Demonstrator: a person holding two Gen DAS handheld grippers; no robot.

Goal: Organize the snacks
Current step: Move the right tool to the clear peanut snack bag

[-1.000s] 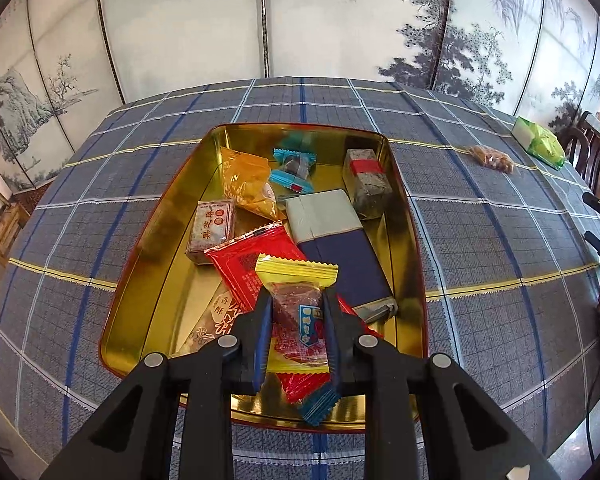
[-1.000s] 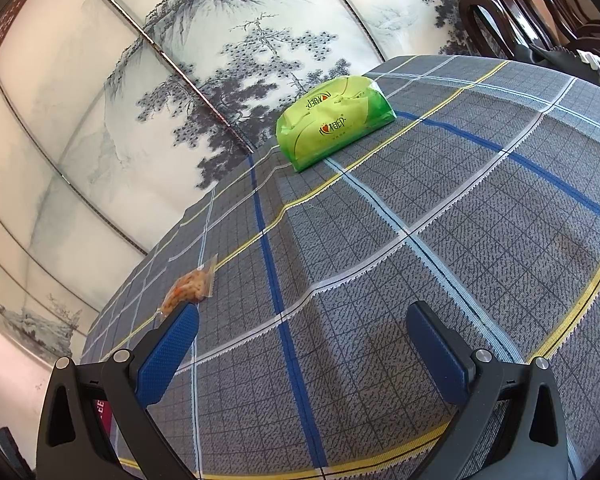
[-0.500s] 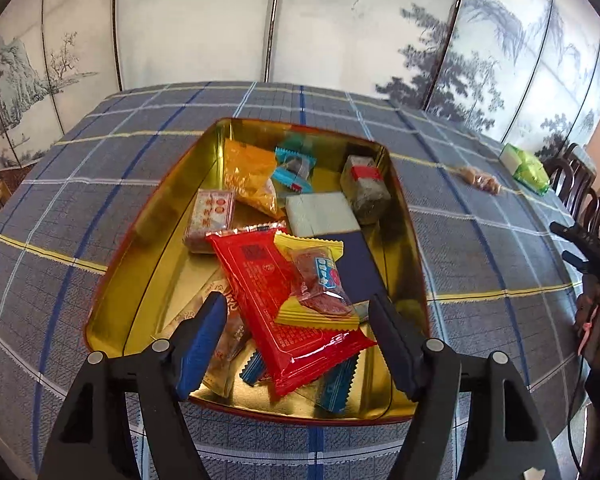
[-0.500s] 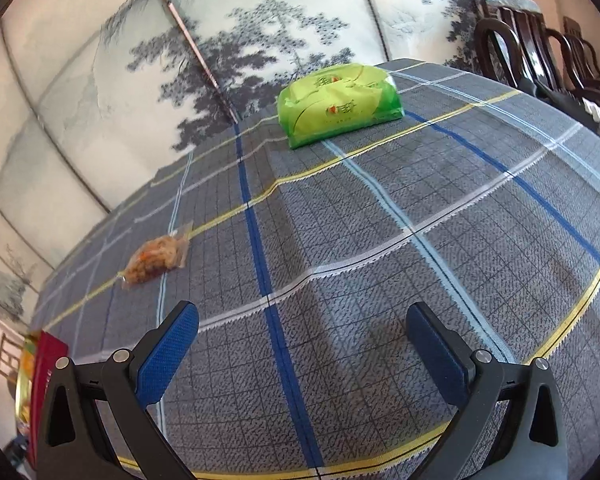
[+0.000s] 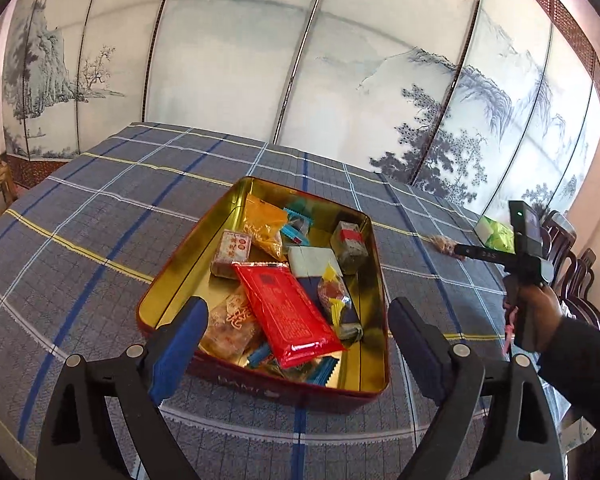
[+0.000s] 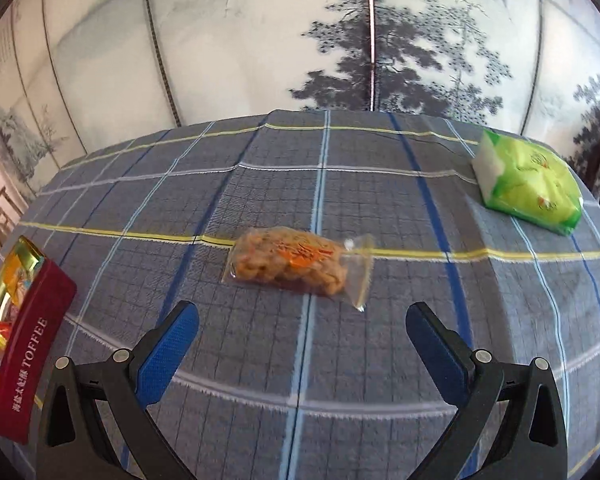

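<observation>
Yellow-edged candy dropped into the gold-lined toffee tin (image 5: 374, 280).
Left gripper (image 5: 296, 340), jaws opening and empty, sits lower centre; right gripper (image 6: 302, 338), wide, now faces the clear nut packet (image 6: 290, 266).

"TOFFEE" on the red tin's wall (image 6: 30, 344)

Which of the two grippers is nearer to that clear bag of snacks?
Right. The right gripper hangs open just before the clear bag; the left gripper, jaws opening, hangs over the tin.

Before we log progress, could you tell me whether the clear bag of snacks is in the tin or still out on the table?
Out: the clear snack bag lies on the tablecloth, apart from the tin.
</observation>
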